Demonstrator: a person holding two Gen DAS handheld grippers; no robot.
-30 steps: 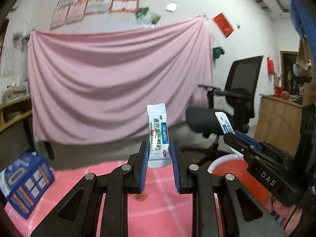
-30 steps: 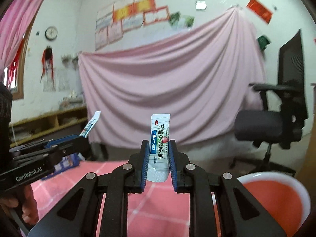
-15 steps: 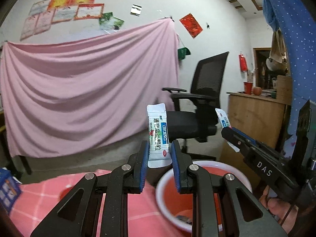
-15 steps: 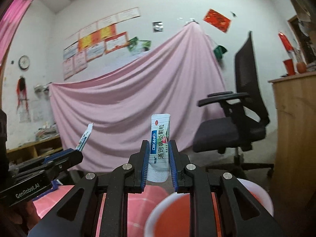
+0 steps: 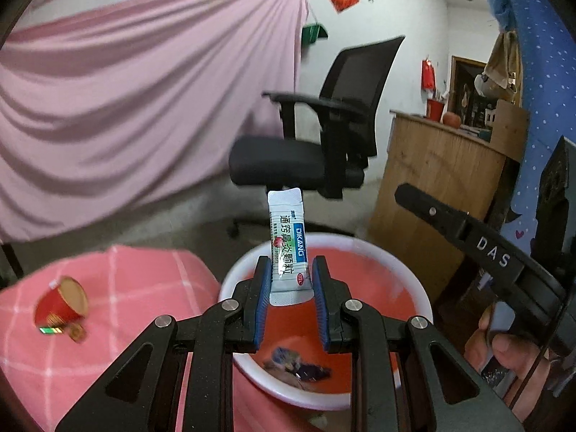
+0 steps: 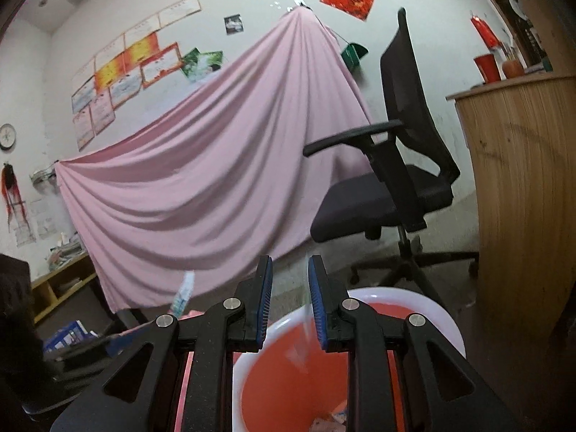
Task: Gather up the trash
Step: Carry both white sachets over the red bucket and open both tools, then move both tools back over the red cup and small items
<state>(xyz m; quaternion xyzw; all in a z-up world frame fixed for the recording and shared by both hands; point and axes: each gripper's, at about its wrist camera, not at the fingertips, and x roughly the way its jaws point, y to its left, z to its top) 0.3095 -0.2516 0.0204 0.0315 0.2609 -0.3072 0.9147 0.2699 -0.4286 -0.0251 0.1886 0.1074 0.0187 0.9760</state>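
Note:
My left gripper (image 5: 288, 280) is shut on a white medicine sachet (image 5: 286, 244) that stands upright between its blue pads. It hovers over the near rim of a red basin with a white rim (image 5: 414, 284); wrappers (image 5: 295, 363) lie in the basin's bottom. My right gripper (image 6: 289, 302) is also above the basin (image 6: 432, 306). Its pads stand slightly apart with nothing pinched between them. A pale blurred streak (image 6: 304, 327) just below them looks like its sachet dropping. The left gripper's sachet (image 6: 183, 291) shows at the left of the right wrist view.
A red paper cup (image 5: 61, 304) lies on its side on the pink checked tablecloth (image 5: 144, 288). Beyond the basin stand a black office chair (image 5: 324, 151) and a wooden counter (image 5: 432, 180). A pink sheet (image 6: 216, 162) hangs on the wall.
Both grippers swung right and came over the red basin. The sachet that stood in the right gripper's jaws has left them. The left gripper still holds its sachet.

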